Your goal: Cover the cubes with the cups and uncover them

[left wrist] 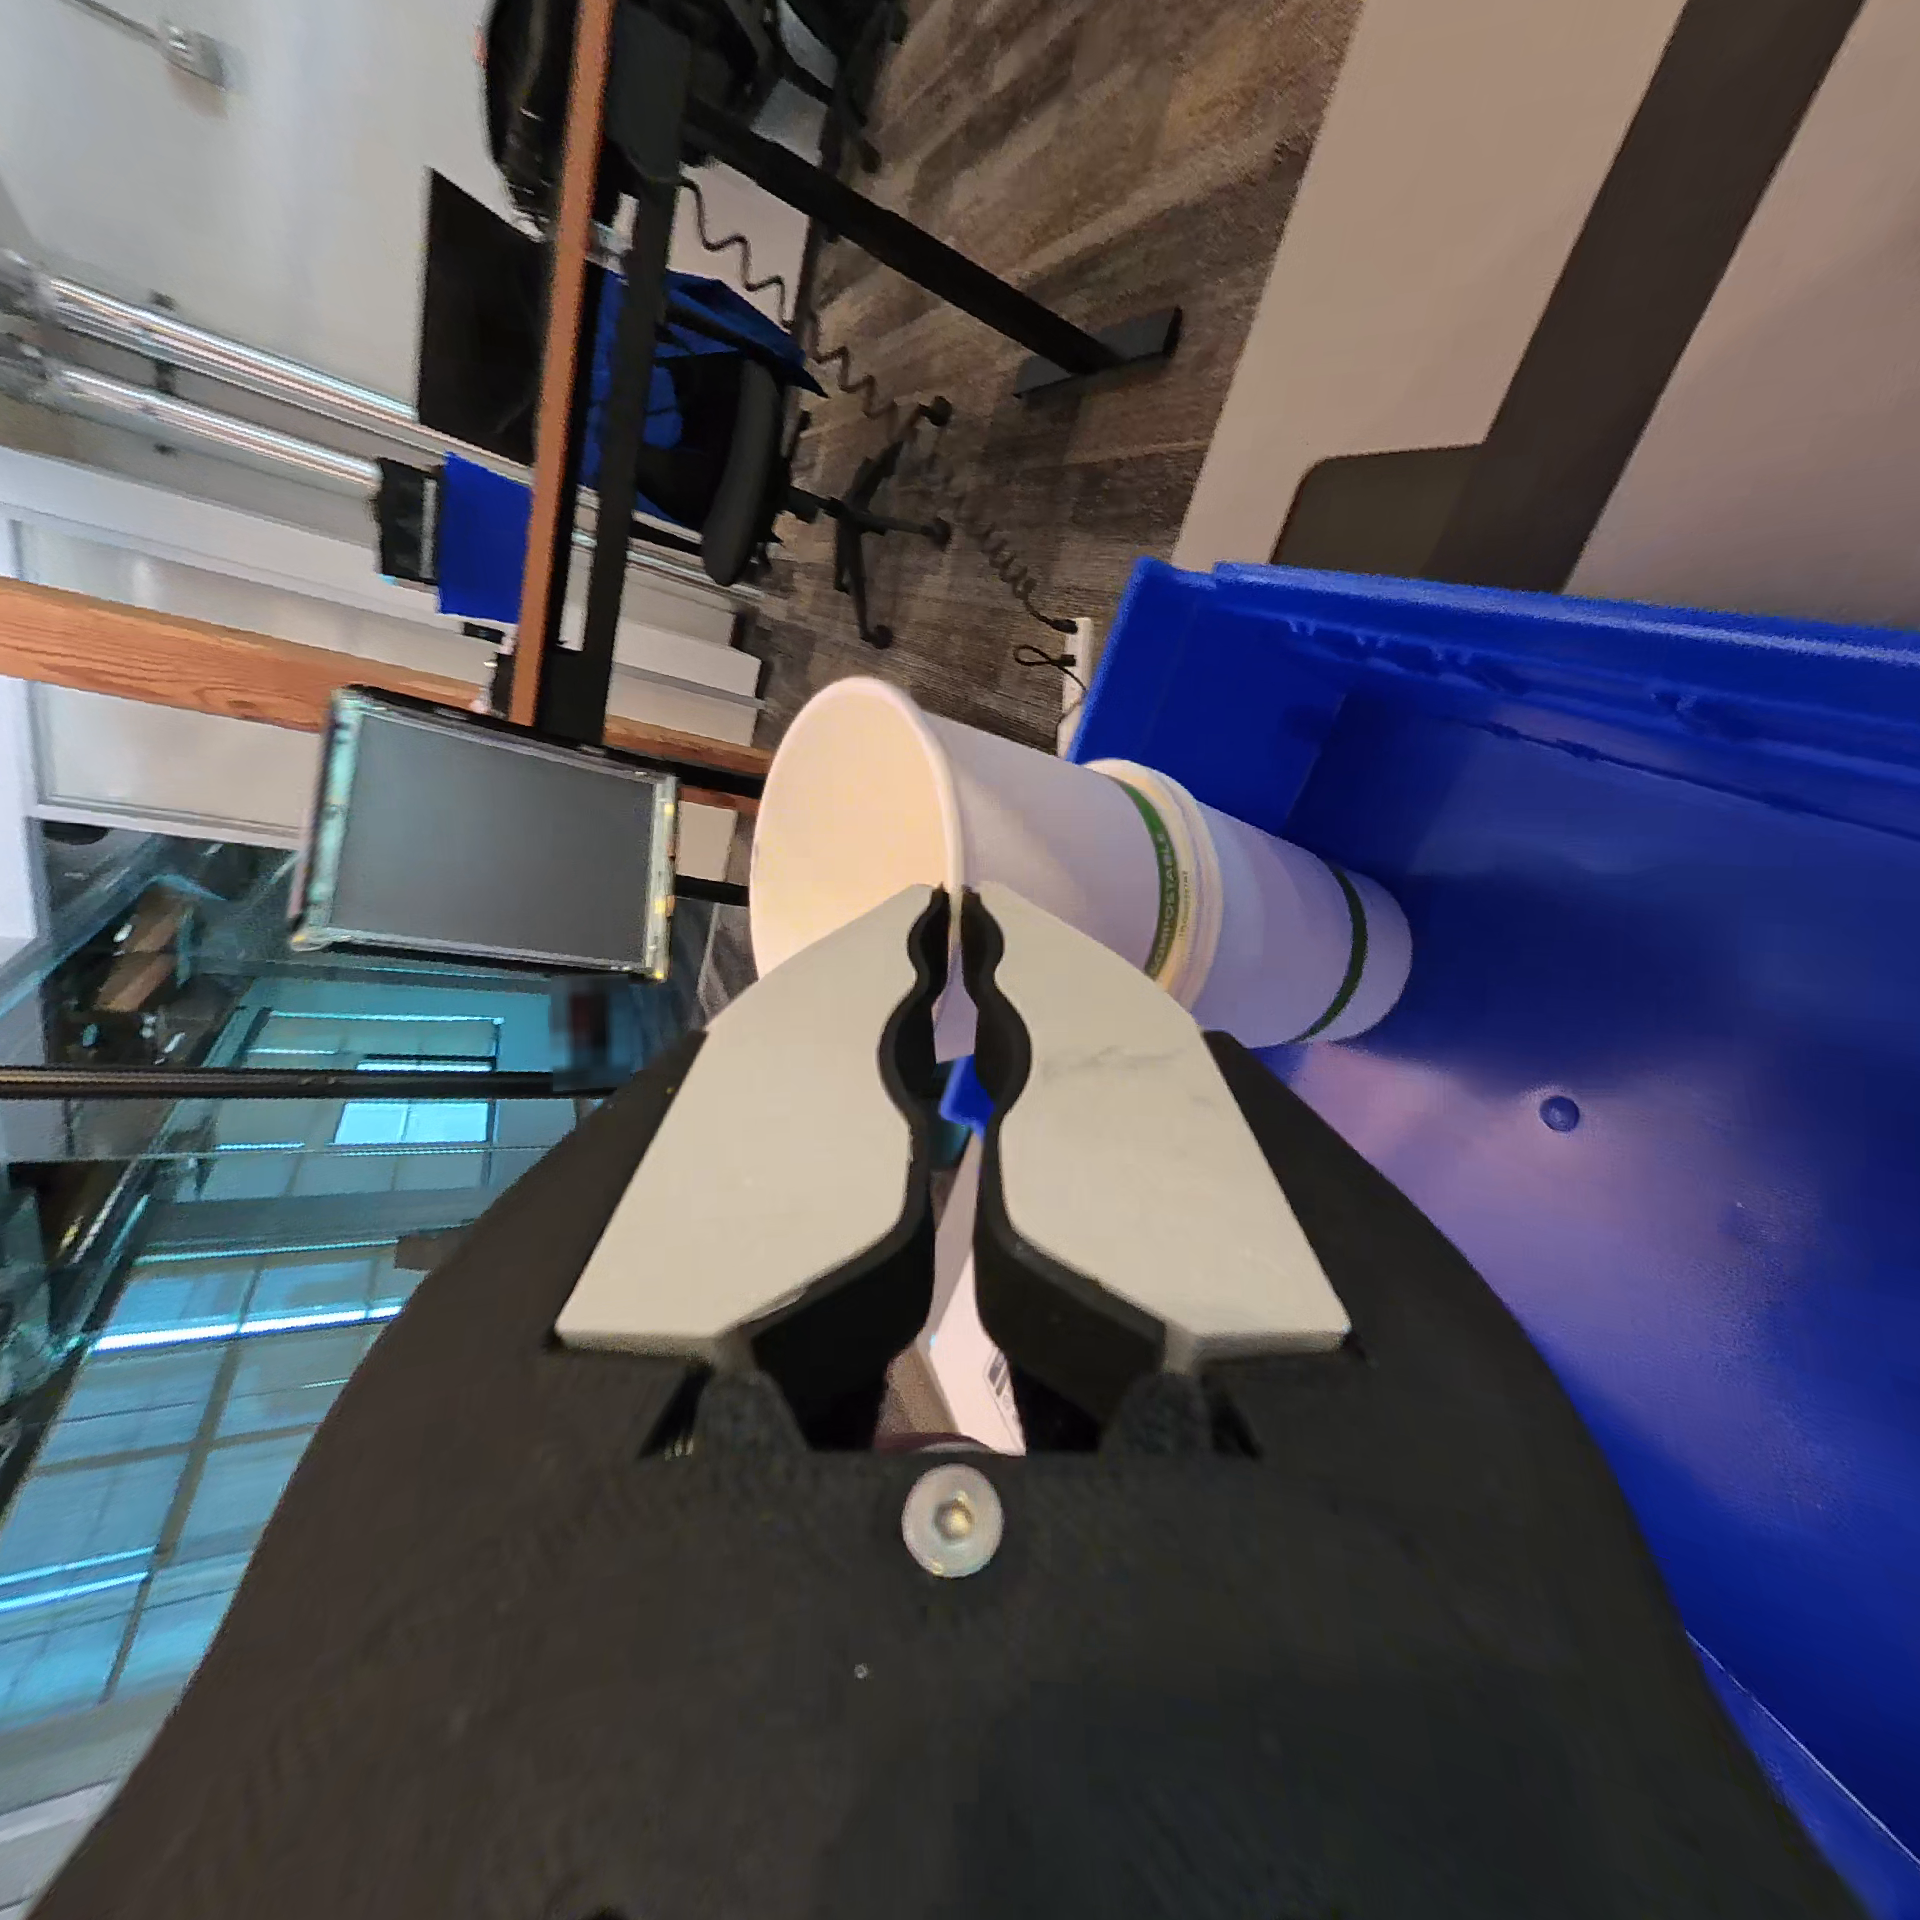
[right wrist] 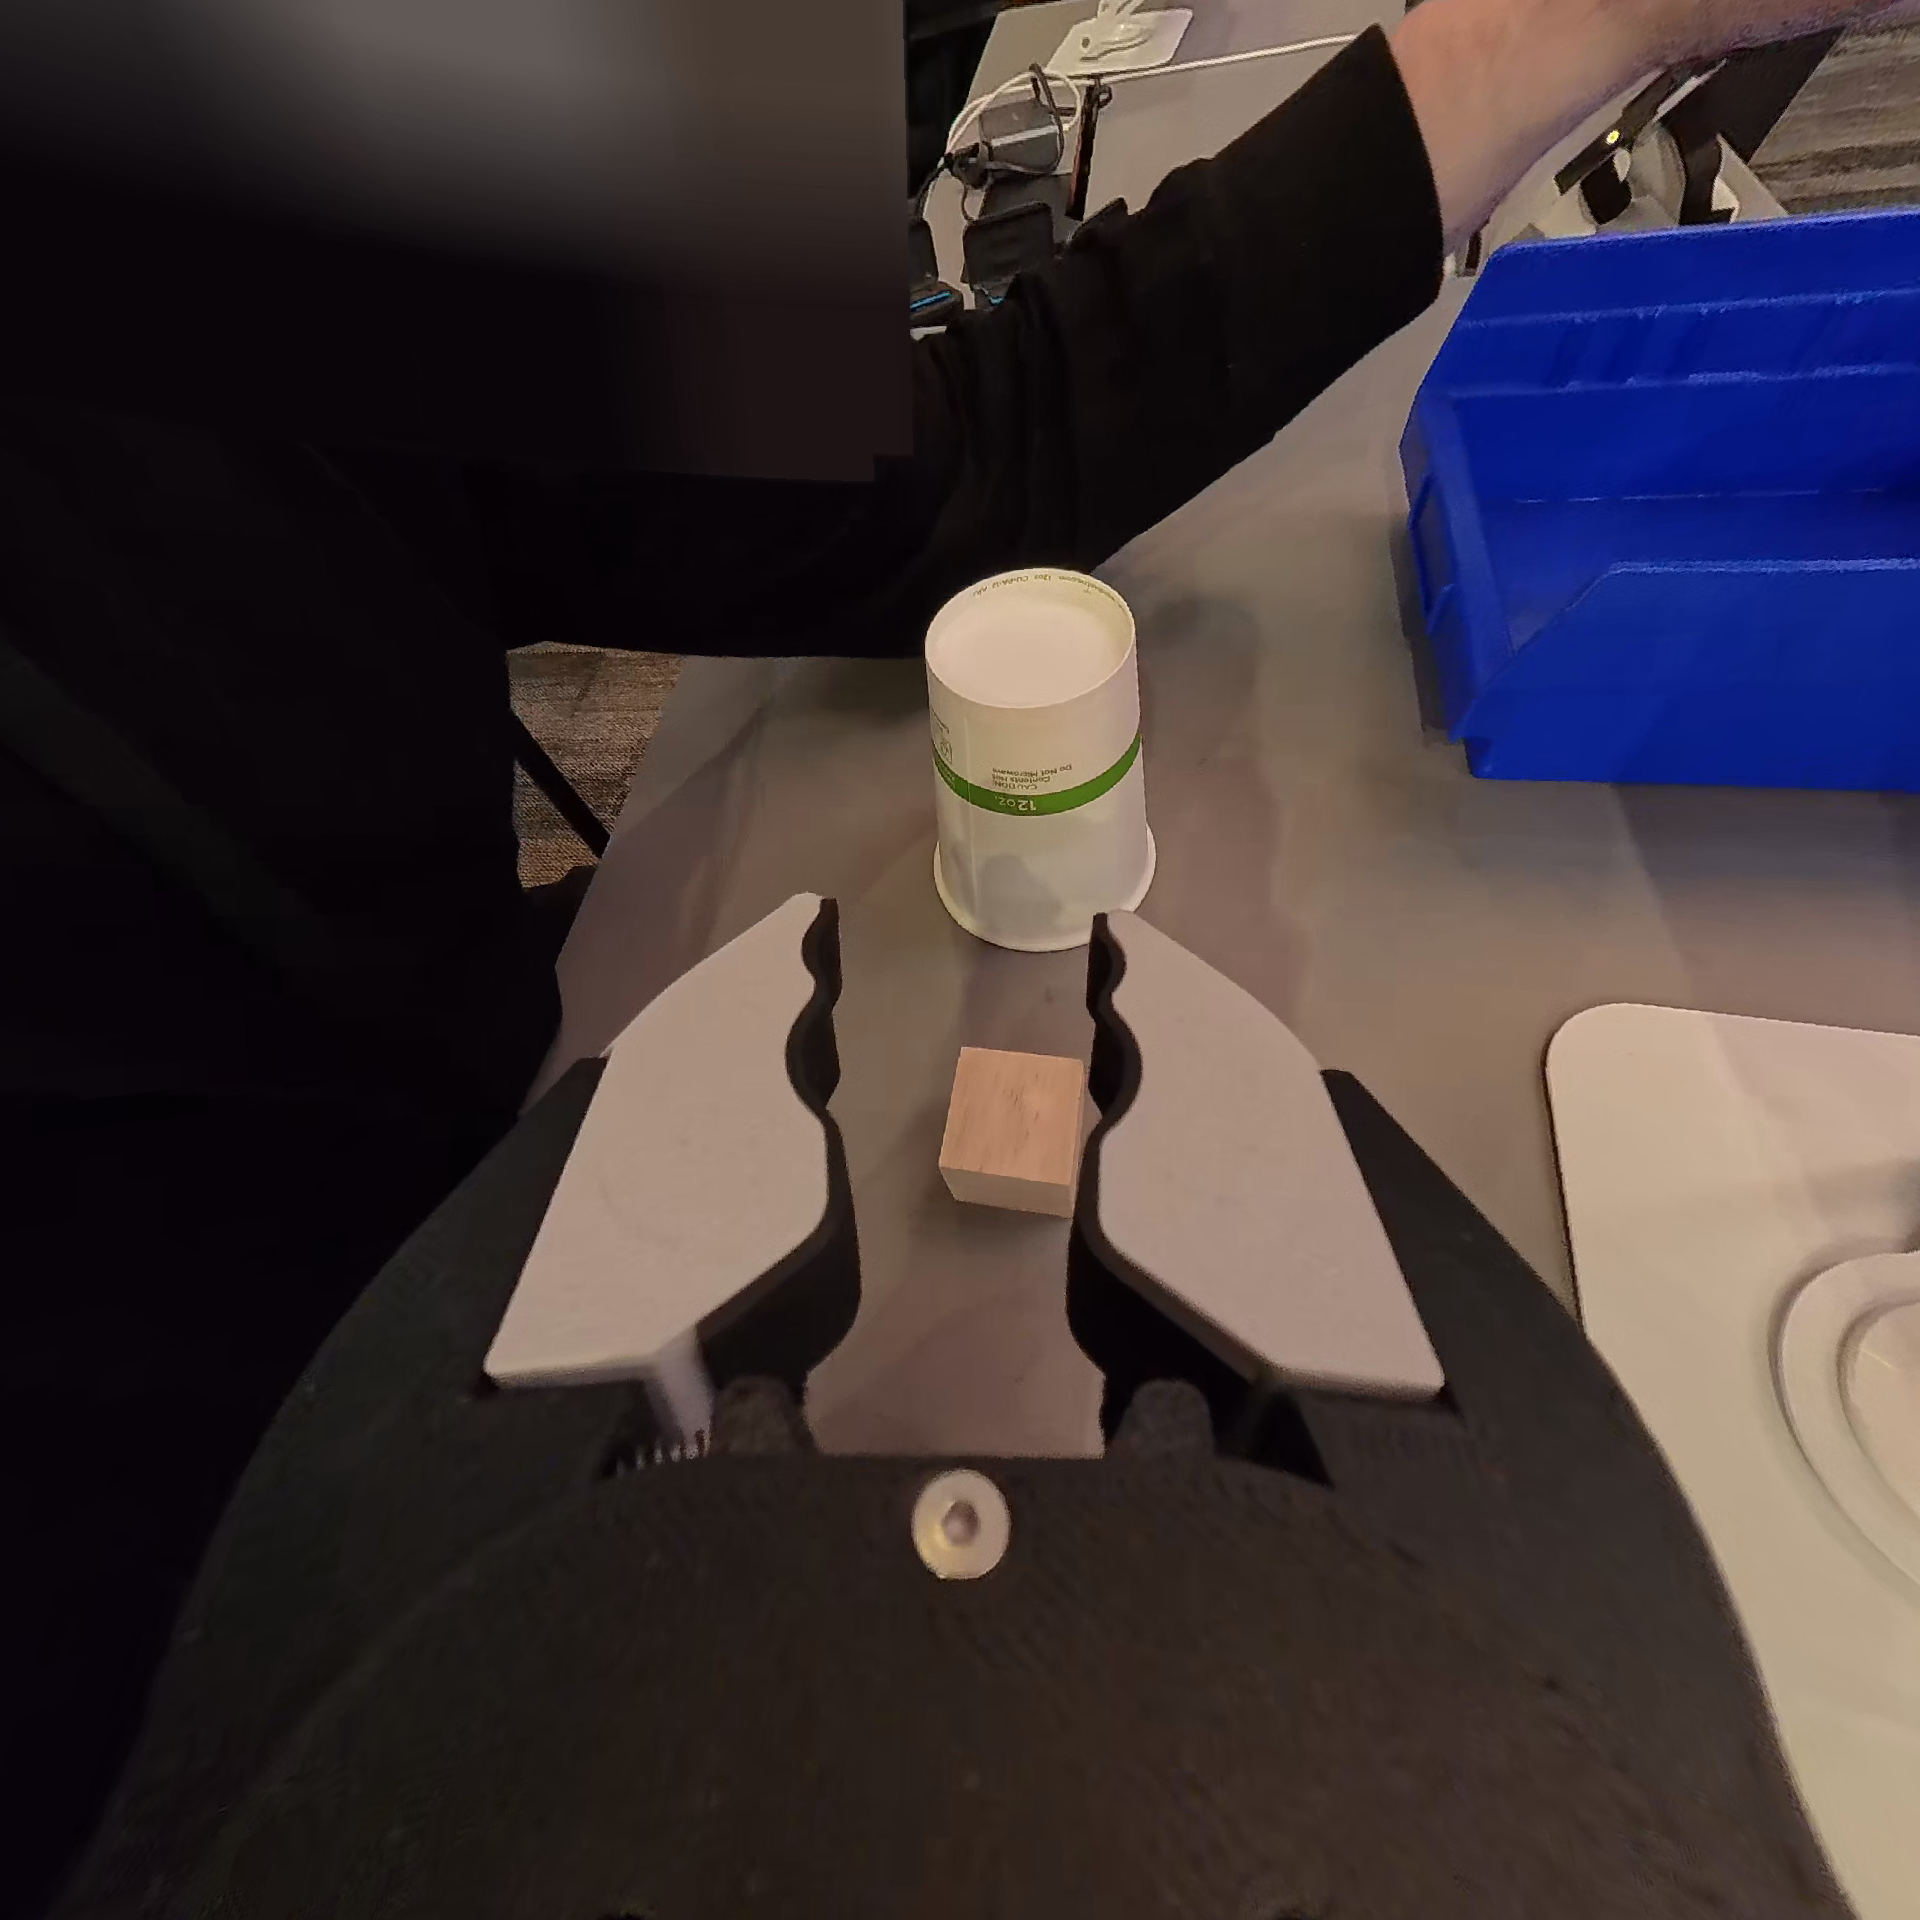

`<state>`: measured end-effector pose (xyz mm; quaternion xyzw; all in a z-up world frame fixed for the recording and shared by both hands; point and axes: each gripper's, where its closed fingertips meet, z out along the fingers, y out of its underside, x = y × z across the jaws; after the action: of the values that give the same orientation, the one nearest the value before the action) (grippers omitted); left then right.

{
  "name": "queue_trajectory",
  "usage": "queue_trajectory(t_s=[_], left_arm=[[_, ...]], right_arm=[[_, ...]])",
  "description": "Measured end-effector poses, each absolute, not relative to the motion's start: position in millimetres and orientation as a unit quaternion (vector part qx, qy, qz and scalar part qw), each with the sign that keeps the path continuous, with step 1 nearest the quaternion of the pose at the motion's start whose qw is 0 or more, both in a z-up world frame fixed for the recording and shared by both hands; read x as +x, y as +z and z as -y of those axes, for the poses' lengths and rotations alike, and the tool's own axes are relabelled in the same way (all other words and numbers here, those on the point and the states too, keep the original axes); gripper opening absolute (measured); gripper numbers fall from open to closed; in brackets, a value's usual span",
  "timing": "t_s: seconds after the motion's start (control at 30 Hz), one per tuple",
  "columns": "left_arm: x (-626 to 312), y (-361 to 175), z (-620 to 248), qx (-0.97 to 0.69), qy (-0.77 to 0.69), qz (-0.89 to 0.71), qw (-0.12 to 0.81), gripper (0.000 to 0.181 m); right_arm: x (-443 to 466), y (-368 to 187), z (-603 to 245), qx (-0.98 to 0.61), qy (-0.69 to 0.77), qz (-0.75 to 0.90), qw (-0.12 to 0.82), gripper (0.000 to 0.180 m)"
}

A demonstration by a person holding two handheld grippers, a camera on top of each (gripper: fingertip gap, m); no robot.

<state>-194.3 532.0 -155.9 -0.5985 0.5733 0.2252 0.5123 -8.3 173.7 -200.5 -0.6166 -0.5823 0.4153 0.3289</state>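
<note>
In the left wrist view my left gripper (left wrist: 954, 902) is shut on the rim of a white paper cup (left wrist: 997, 831), the outermost of a nested stack of cups (left wrist: 1299, 935) that reaches into a blue bin (left wrist: 1610, 1039). The view is rolled sideways. In the right wrist view my right gripper (right wrist: 961, 930) is open and empty above the grey table (right wrist: 1299, 935). A wooden cube (right wrist: 1013, 1127) lies on the table between its fingers, close to the right one. An upside-down white paper cup with a green band (right wrist: 1039, 769) stands just beyond the fingertips.
The blue bin (right wrist: 1683, 499) stands at the table's far right. A white board (right wrist: 1745, 1299) with a raised shape lies at the near right. A person's dark sleeve (right wrist: 1195, 343) stretches across the back towards the bin. Cables and devices lie behind.
</note>
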Motion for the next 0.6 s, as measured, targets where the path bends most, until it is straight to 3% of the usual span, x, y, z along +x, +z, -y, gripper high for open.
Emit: queue_trajectory(t_s=[0.37, 0.6], left_arm=[[-193.3, -90.2, -484.0, -0.569, 0.209, -0.497, 0.621, 0.002], [-184.8, -43.6, -417.6, -0.546, 0.093, -0.439, 0.707, 0.002]], right_arm=[[-12.0, -184.8, -175.8, -0.608, 0.410, 0.574, 0.365, 0.048], [-25.4, -156.1, -188.1, -0.604, 0.428, 0.527, 0.418, 0.068]])
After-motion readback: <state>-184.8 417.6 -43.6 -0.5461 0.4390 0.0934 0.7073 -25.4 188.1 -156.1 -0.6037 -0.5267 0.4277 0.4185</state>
